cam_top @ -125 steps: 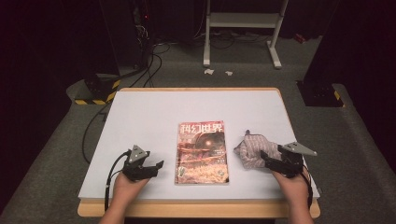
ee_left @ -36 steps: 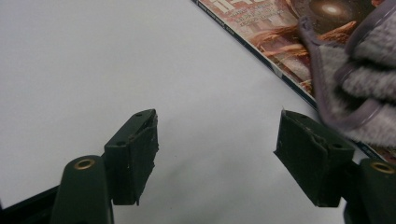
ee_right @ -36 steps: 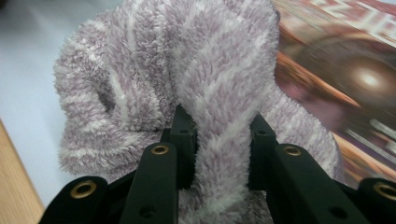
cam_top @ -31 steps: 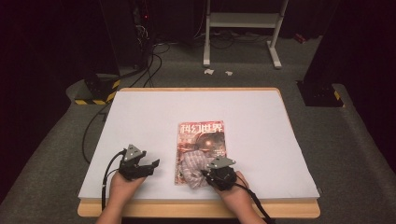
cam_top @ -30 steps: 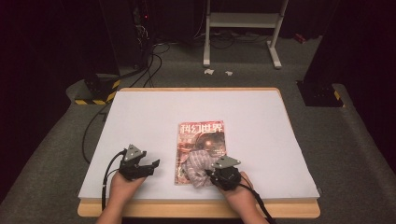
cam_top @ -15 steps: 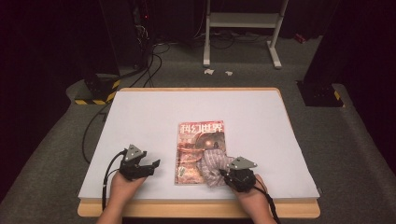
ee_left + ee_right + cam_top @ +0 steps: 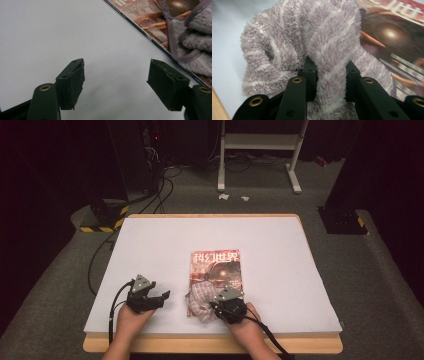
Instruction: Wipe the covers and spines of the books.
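A magazine (image 7: 218,268) with a red-brown cover lies in the middle of the white table top (image 7: 165,245). A fluffy lilac striped cloth (image 7: 200,299) lies bunched over the magazine's near left corner. My right gripper (image 7: 216,308) is shut on a fold of this cloth (image 7: 329,50), the two jaws pressing it from both sides, with the magazine (image 7: 392,32) behind. My left gripper (image 7: 162,297) rests on the table left of the magazine, open, nothing between its fingers (image 7: 72,81). The left gripper view shows the magazine's edge (image 7: 140,27) and the cloth (image 7: 197,42) at upper right.
The table's wooden front edge (image 7: 210,344) runs just below the hands. Cables (image 7: 150,195), a black box with yellow stripes (image 7: 102,217) and a white stand (image 7: 260,150) sit on the floor beyond the table.
My right gripper has slid the cloth across the magazine's lower part, first to the right, then back to the left. The left gripper has kept still.
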`<state>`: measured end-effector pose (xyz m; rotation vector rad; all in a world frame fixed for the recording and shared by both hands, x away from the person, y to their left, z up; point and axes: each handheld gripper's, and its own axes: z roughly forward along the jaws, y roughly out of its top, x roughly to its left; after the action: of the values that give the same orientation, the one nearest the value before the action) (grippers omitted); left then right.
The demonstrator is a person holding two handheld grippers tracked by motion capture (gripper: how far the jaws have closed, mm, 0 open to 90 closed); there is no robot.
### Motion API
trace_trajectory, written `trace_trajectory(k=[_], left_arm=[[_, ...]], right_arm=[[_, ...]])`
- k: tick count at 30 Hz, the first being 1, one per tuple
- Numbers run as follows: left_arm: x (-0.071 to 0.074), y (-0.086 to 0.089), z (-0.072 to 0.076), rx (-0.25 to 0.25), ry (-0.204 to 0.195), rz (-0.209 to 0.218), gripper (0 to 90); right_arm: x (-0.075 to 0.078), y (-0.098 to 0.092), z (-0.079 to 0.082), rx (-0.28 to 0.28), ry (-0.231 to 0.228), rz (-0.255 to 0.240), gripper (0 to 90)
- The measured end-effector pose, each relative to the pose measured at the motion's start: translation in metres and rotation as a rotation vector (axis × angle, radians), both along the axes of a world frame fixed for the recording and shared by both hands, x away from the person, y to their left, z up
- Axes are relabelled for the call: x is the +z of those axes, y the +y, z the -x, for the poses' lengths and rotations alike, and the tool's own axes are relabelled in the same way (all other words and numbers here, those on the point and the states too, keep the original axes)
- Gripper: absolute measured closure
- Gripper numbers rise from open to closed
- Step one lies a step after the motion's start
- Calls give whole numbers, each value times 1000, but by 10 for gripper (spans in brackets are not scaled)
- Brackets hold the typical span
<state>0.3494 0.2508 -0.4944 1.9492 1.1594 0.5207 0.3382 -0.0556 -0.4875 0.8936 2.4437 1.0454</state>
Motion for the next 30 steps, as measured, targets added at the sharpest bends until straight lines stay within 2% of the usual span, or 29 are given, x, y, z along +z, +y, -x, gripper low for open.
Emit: trace_trajectory(k=[2,3,6,10,15,20,24,25,26,27,30], left_arm=[[0,1,0,0,-3,-1,295],[0,1,0,4,-5,5,295],[1,1,0,5,-5,7,295],[1,2,0,5,-5,5,295],[2,3,0,6,-11,9,295],[2,4,0,7,-11,13,295],[2,3,0,2,-9,5,295],[1,2,0,1,-8,4,295],[1,2,0,1,-8,4,295],[1,2,0,-1,-8,3,295],[1,1,0,-3,-6,-1,295]], right_arm=[[0,4,0,5,2,-1,711],[0,14,-2,22,2,2,711],[0,21,-4,34,5,2,711],[1,41,-8,57,16,-3,711],[2,58,-11,78,8,8,710],[2,55,-13,71,10,12,710],[3,43,-13,47,14,7,709],[2,33,-12,31,9,7,709],[2,33,-12,31,9,7,709],[2,21,-10,10,8,6,709],[1,6,-9,-10,-2,8,708]])
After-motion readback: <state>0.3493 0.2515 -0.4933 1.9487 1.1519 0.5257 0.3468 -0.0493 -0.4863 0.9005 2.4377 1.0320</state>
